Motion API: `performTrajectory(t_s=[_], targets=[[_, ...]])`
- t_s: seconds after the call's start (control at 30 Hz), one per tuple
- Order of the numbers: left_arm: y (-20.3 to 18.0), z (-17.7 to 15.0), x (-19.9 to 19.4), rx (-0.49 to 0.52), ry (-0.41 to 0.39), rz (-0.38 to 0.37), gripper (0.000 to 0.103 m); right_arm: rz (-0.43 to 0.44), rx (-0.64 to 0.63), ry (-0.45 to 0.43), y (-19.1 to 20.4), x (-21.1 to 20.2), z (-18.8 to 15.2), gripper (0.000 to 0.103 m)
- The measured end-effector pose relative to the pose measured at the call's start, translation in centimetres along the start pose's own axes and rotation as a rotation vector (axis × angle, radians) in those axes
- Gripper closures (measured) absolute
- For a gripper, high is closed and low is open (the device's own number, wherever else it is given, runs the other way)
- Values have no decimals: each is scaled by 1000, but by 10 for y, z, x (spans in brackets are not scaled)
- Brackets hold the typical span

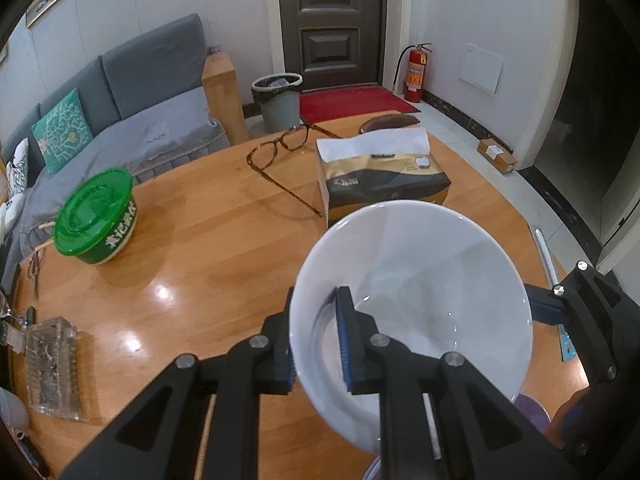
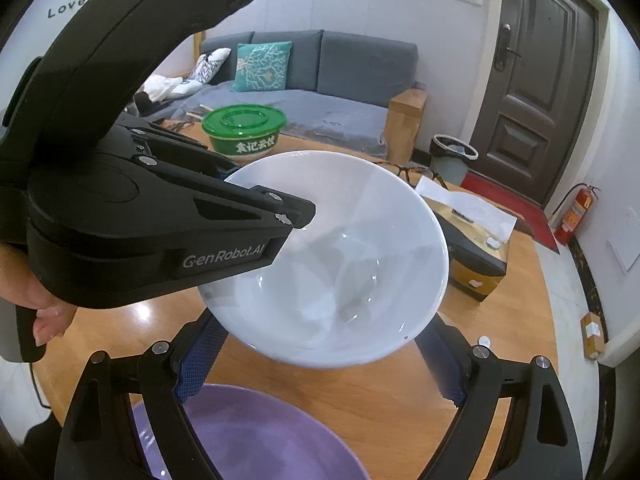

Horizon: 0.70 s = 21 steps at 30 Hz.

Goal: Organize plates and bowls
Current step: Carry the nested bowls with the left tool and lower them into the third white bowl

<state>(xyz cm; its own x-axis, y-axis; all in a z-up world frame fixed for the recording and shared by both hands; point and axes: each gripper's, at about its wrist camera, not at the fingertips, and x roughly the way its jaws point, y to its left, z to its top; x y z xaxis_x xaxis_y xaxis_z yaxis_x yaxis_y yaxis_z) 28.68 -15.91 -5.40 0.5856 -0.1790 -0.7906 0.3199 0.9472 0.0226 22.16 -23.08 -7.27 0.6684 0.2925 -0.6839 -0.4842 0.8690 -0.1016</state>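
My left gripper (image 1: 316,344) is shut on the near-left rim of a white bowl (image 1: 432,280), one finger inside and one outside, holding it tilted above the wooden table (image 1: 200,240). In the right wrist view the same white bowl (image 2: 352,264) hangs in front, with the left gripper (image 2: 256,208) clamped on its left rim. My right gripper (image 2: 320,360) is open and empty, its fingers spread below the bowl's sides. A purple bowl (image 2: 256,436) sits on the table right under the right gripper. The right gripper's finger (image 1: 548,308) shows beside the bowl in the left wrist view.
A green lidded container (image 1: 96,220) stands at the table's left. A tissue box (image 1: 380,172) and eyeglasses (image 1: 280,148) lie at the far side. A clear glass tray (image 1: 52,364) sits near the left edge. A sofa (image 1: 120,100), bin (image 1: 276,100) and door are beyond.
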Motion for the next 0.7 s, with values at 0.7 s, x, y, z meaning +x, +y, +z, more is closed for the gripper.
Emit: performTrajectory(t_s=[0.7], targets=[[-4,1,36,24,74,43,83,-1,-8,45,-11,22,-3,17]])
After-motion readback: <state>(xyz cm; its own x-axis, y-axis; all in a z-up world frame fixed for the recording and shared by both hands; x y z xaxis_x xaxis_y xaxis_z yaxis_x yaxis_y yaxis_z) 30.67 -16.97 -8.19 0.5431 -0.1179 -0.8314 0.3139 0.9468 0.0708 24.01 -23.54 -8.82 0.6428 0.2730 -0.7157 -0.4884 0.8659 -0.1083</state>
